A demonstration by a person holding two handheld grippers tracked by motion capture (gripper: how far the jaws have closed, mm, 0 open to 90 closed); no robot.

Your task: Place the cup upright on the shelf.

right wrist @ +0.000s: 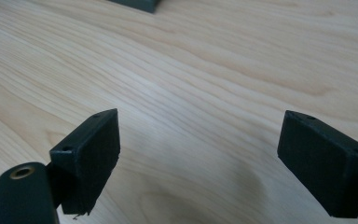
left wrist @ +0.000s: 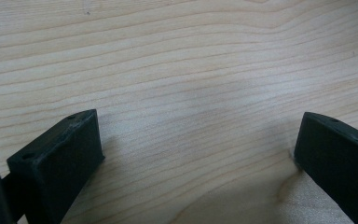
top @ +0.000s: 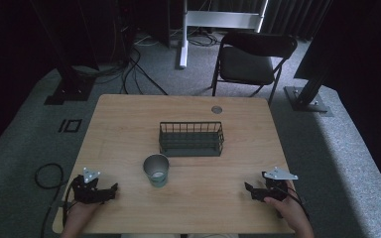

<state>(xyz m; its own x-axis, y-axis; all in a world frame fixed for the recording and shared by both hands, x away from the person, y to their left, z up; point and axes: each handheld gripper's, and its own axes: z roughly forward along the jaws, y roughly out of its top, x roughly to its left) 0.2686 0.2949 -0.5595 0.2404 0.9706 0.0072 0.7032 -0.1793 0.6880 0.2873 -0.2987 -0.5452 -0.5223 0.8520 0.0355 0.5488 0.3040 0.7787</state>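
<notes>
The left gripper (top: pixel 113 190) rests low over the table (top: pixel 129 124) near its front left corner, held in the person's left hand (top: pixel 79 213). Its jaws stand wide apart with bare wood between them, as the left gripper view (left wrist: pixel 198 149) shows; they hold nothing.

The right gripper (top: pixel 248 188) sits near the front right corner in the right hand (top: pixel 290 210), its jaws likewise spread wide over bare wood in the right gripper view (right wrist: pixel 198 149), gripping nothing.

The cup (top: pixel 156 170) stands upright between the two grippers, ahead of and to the right of the left gripper, nearer to it than to the right one, and touching neither. Its mouth faces up.

The basket (top: pixel 191 139), a dark wire one, stands just beyond the cup, farther from both grippers, ahead of and to the left of the right gripper. A dark corner of it (right wrist: pixel 137 4) shows at the top edge of the right gripper view, well ahead of those jaws.
</notes>
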